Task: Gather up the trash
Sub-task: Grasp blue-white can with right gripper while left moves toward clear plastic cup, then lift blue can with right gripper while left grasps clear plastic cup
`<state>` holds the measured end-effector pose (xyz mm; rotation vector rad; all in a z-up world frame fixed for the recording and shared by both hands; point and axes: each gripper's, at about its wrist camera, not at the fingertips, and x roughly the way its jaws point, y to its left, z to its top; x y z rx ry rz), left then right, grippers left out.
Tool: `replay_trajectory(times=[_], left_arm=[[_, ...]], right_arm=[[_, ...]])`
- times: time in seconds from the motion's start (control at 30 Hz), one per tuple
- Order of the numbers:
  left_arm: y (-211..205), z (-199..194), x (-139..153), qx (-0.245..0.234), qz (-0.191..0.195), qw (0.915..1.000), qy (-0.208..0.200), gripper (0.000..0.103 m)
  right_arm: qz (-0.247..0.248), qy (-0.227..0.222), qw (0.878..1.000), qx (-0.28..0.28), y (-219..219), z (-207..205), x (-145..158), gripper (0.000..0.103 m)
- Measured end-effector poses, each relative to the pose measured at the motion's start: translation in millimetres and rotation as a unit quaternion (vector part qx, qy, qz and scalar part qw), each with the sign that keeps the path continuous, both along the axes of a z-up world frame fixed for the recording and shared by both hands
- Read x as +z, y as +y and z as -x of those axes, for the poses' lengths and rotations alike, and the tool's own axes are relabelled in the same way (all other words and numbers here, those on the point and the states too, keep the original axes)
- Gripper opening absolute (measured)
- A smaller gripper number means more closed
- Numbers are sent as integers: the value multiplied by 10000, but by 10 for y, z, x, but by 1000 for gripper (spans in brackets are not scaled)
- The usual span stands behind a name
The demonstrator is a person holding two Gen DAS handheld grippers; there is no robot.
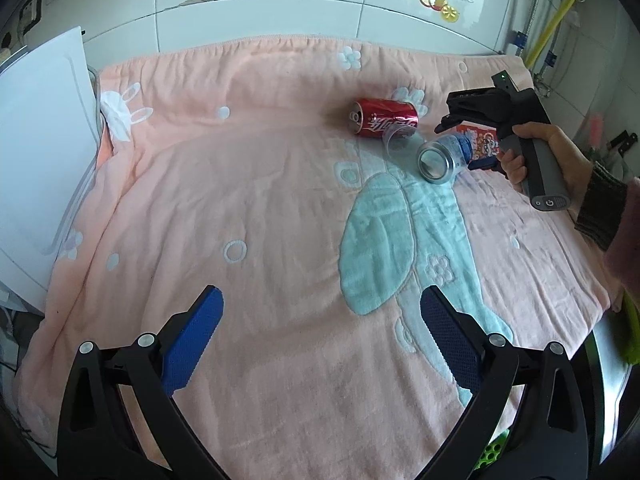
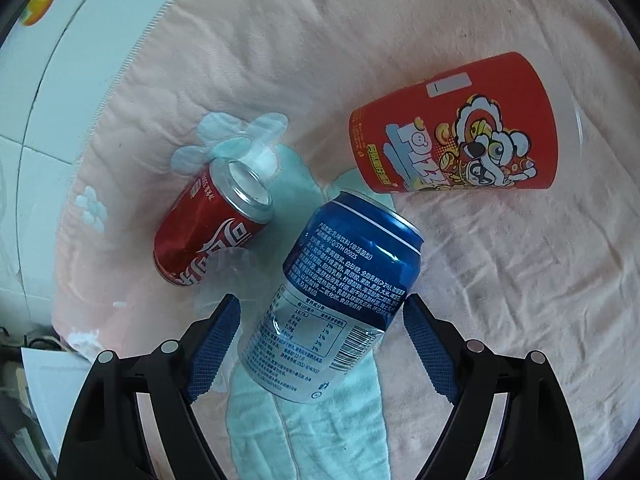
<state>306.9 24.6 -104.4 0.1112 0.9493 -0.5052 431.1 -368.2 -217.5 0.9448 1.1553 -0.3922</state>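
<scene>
On the pink blanket (image 1: 240, 200) lie a dented red cola can (image 1: 386, 117), a clear plastic cup (image 1: 396, 142), a blue-and-silver can (image 1: 444, 157) and a red printed paper cup (image 1: 482, 140). My right gripper (image 1: 460, 146), held in a person's hand (image 1: 560, 152), reaches down over the blue can. In the right wrist view the blue can (image 2: 340, 300) lies between the open jaws of the right gripper (image 2: 322, 304), with a small gap at each pad. The red can (image 2: 208, 236) is to its left and the paper cup (image 2: 456, 136) beyond it. My left gripper (image 1: 322, 300) hovers open over bare blanket.
A white panel (image 1: 40, 160) stands along the blanket's left edge. A white tiled wall (image 1: 260, 20) runs behind it, with a yellow hose (image 1: 556, 20) at the far right. Something green (image 1: 632, 336) sits past the blanket's right edge.
</scene>
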Motion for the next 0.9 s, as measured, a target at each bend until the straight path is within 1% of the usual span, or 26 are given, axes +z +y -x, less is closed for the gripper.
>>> replay_trajectory(times=[0.1, 0.2, 0.33, 0.4, 0.53, 0.7, 0.83, 0.9], left_arm=[[-23, -129, -21, 84, -5, 10000, 40, 98], [-72, -269, -24, 159, 5, 9998, 77, 97], [-193, -491, -4, 165, 130, 9996, 170, 98], [-303, -584, 7, 152, 171, 9996, 184, 97], [-579, -803, -8, 151, 270, 9989, 363, 97], [-991, -1028, -38, 142, 315, 9983, 470, 97], [-1332, -1232, -50, 121, 366, 9978, 531, 97], [-1526, -1320, -80, 65, 261, 9983, 517, 97]], right_arm=[[-223, 79, 9995, -188, -35, -14, -107, 77], [-384, 22, 9990, -213, -50, -28, -178, 74], [-324, -97, 9994, 27, -25, 34, -139, 72], [-278, -144, 9994, 125, 4, 93, -96, 72], [-326, -240, 9987, 321, -12, 276, -16, 72], [-117, -369, 9967, 712, 19, 503, 160, 72], [324, -462, 9927, 1070, 47, 749, 331, 72], [534, -503, 9897, 1229, 75, 887, 428, 72]])
